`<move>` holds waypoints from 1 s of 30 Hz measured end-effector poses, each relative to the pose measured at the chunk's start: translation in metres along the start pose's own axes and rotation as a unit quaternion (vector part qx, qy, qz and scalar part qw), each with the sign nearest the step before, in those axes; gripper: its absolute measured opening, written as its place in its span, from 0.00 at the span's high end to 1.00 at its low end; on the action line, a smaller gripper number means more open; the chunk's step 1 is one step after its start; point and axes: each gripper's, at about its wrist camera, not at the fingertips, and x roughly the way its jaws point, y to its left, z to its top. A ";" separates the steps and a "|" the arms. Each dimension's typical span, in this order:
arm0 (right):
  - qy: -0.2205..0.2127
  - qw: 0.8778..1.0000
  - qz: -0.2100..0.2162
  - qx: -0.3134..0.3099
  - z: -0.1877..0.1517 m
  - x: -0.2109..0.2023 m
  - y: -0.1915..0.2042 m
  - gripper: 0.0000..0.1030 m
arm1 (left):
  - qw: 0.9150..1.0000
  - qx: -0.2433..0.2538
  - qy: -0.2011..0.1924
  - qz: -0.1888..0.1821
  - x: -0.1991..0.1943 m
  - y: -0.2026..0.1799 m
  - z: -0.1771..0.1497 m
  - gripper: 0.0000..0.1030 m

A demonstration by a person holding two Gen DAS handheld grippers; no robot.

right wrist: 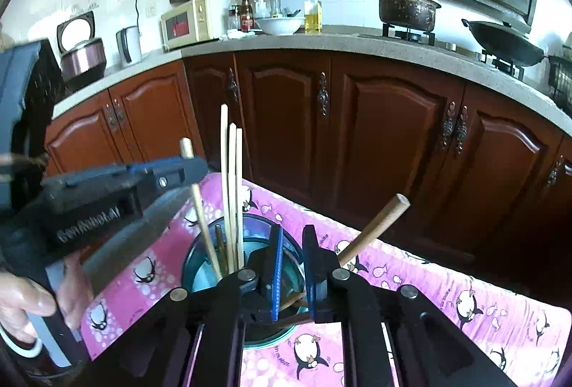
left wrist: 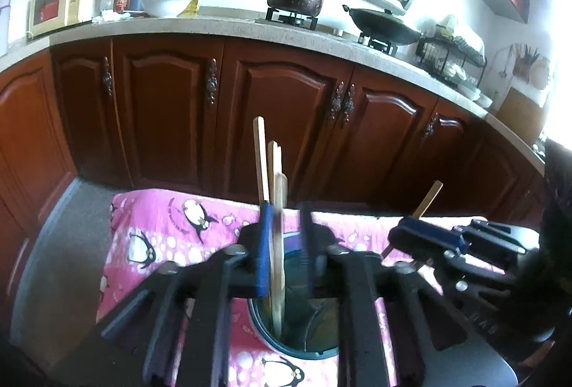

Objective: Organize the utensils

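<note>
A teal cup (right wrist: 200, 265) stands on a pink penguin cloth (right wrist: 447, 283) and holds several pale chopsticks (right wrist: 232, 187) upright. In the left wrist view my left gripper (left wrist: 286, 208) is over the cup (left wrist: 296, 347). Its jaws straddle the pale chopsticks (left wrist: 277, 208), which lean on the left pad with a gap to the right one. From the right wrist view the left gripper (right wrist: 193, 169) sits at a slanted pale chopstick (right wrist: 203, 219). My right gripper (right wrist: 293, 231) hangs over the cup's right rim. A brown wooden stick (right wrist: 375, 226) slants loosely across its slightly parted jaws into the cup.
Dark wooden cabinets (right wrist: 389, 144) run behind the table under a stone counter (right wrist: 339, 44). On the counter are a microwave (right wrist: 186, 22), bottles, a white bowl (right wrist: 279, 24), a pot (right wrist: 407, 8) and a wok (right wrist: 504, 40). A person's hand (right wrist: 28, 301) grips the left gripper's handle.
</note>
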 end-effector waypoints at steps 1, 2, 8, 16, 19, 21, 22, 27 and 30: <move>-0.001 1.000 0.000 0.001 0.000 -0.001 0.000 0.91 | 1.000 -0.001 -0.002 0.002 -0.002 0.000 -0.002 0.64; -0.003 1.000 -0.001 0.003 -0.001 -0.004 -0.001 0.91 | 1.000 -0.003 -0.005 0.004 -0.004 0.000 -0.003 0.57; -0.004 1.000 0.003 0.019 -0.008 -0.012 -0.006 0.89 | 1.000 0.000 -0.002 0.025 -0.011 -0.001 -0.009 0.49; -0.005 0.999 0.003 0.043 -0.023 -0.022 -0.004 0.76 | 0.997 0.008 0.006 0.078 -0.018 -0.006 -0.028 0.47; -0.002 0.999 0.001 0.046 -0.029 -0.023 -0.002 0.72 | 0.996 0.011 0.008 0.088 -0.020 -0.007 -0.036 0.47; 0.000 0.999 -0.004 0.047 -0.032 -0.025 0.000 0.69 | 0.996 0.007 0.013 0.092 -0.021 -0.008 -0.039 0.46; -0.001 0.999 -0.006 0.051 -0.034 -0.027 0.000 0.66 | 0.996 0.004 0.015 0.092 -0.021 -0.007 -0.041 0.45; -0.002 0.998 -0.006 0.066 -0.038 -0.034 -0.002 0.62 | 0.994 0.005 0.019 0.103 -0.025 -0.008 -0.049 0.44; -0.006 0.998 -0.010 0.066 -0.040 -0.040 0.000 0.60 | 0.993 0.011 0.019 0.112 -0.029 -0.012 -0.052 0.43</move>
